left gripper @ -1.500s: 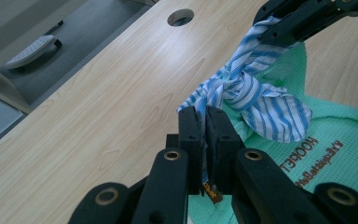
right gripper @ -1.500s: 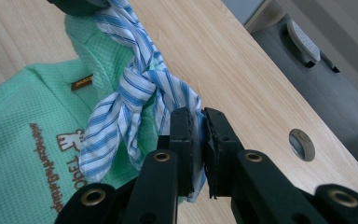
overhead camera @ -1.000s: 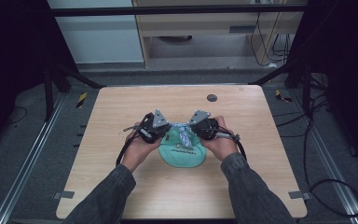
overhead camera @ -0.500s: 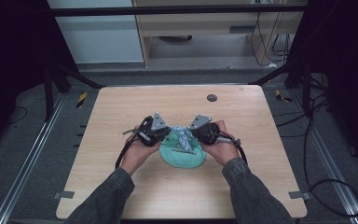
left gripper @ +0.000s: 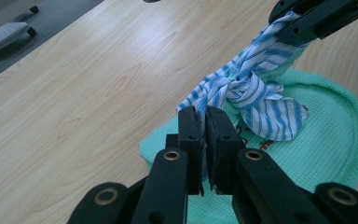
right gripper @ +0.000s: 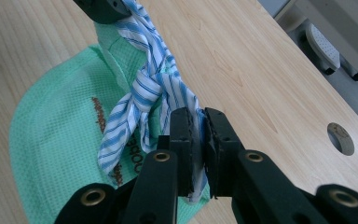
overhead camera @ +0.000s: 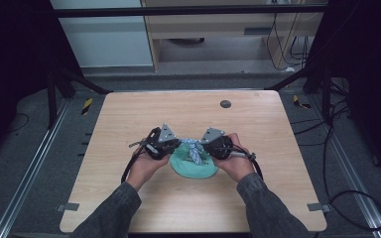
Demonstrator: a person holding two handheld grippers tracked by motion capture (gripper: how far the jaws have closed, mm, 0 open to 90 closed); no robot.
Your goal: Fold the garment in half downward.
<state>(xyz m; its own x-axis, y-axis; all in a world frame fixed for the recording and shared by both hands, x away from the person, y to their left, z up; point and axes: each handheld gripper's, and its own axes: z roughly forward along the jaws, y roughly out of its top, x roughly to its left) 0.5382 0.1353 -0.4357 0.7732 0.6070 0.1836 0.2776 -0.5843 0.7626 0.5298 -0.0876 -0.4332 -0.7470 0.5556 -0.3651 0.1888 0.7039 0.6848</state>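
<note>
Wooden table (overhead camera: pixel 129 198) carries a green cloth (overhead camera: pixel 193 168); a striped blue-and-white cloth (overhead camera: pixel 193 148), knotted mid-span, runs left to right just above it. Left tongs (overhead camera: pixel 174 145) and right tongs (overhead camera: pixel 204 147) each clamp one end. Cloth ends inside both pairs are hidden.

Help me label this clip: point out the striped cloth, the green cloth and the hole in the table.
striped cloth (left gripper: pixel 261 100): left gripper view, on the knotted middle.
green cloth (left gripper: pixel 335 140): left gripper view, on its bare waffle weave near the rounded edge.
hole (right gripper: pixel 340 138): right gripper view, on the round opening in the tabletop.
</note>
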